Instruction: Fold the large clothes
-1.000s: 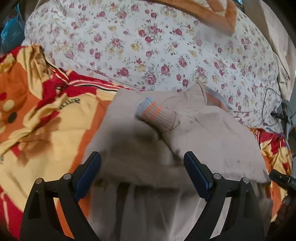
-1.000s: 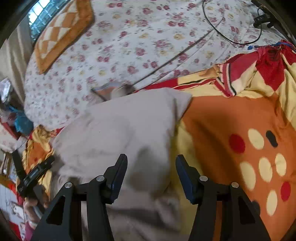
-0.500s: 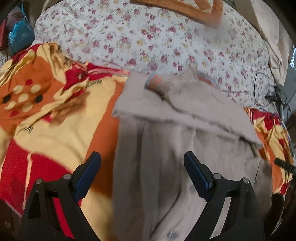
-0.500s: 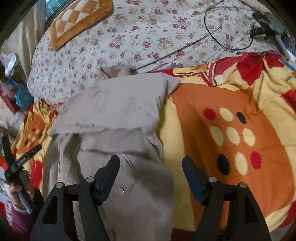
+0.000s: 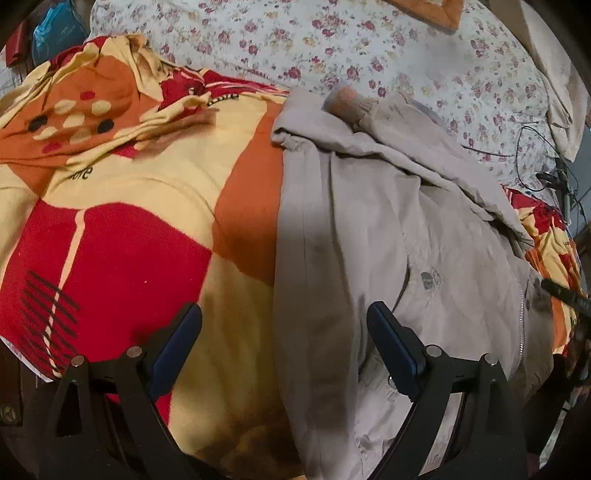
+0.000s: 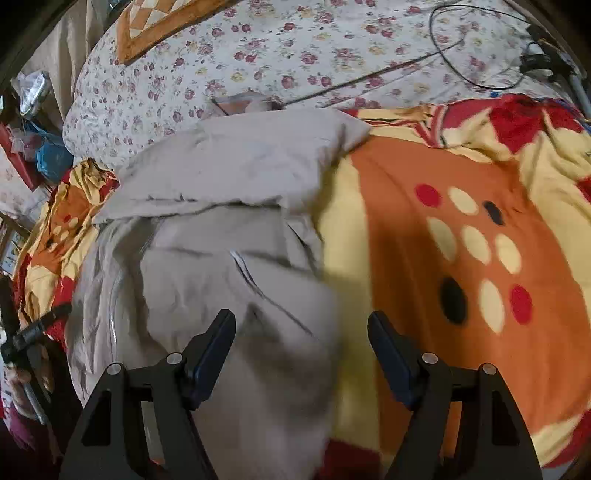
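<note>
A beige jacket (image 5: 388, 229) lies on the bed's orange, red and yellow blanket (image 5: 129, 221). Its sleeves are folded across the top, and one striped cuff (image 5: 347, 105) shows at the far end. My left gripper (image 5: 284, 332) is open and empty above the jacket's near left edge. In the right wrist view the jacket (image 6: 221, 221) fills the left half. My right gripper (image 6: 301, 343) is open and empty above its near right edge. The blanket (image 6: 461, 240) lies to the right.
A floral sheet (image 5: 332, 48) covers the far side of the bed, with a black cable (image 6: 476, 55) and an orange patterned pillow (image 6: 159, 26) on it. A blue bag (image 6: 51, 155) and clutter sit off the bed's left end.
Both grippers have pulled back toward the near edge of the bed. More of the jacket's body and the blanket shows now. The folded sleeves stay in place.
</note>
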